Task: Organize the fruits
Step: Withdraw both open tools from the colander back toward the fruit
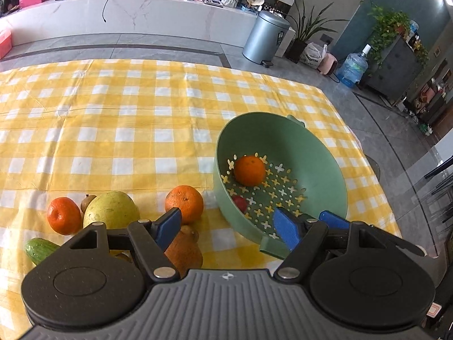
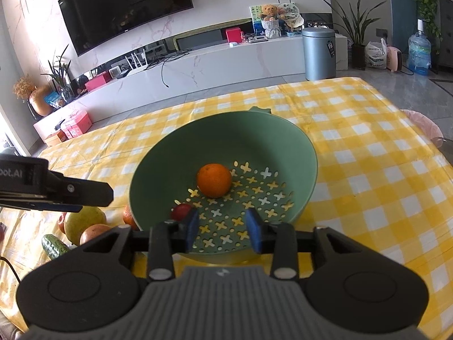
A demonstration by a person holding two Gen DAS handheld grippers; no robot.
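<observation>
A green colander bowl sits at the right of the yellow checked tablecloth. It holds an orange and a small red fruit. Left of it lie another orange, a tangerine, a big yellow-green fruit, a cucumber and a further orange. My left gripper stands wide open above the gap between the pile and the bowl, holding nothing. My right gripper hovers over the near rim of the bowl, jaws partly apart and empty, with the orange ahead of it.
The tablecloth ends at the far and right table edges, with grey floor beyond. A grey pedal bin, potted plants and a white TV bench stand further back. A pink seat is beside the table's right edge.
</observation>
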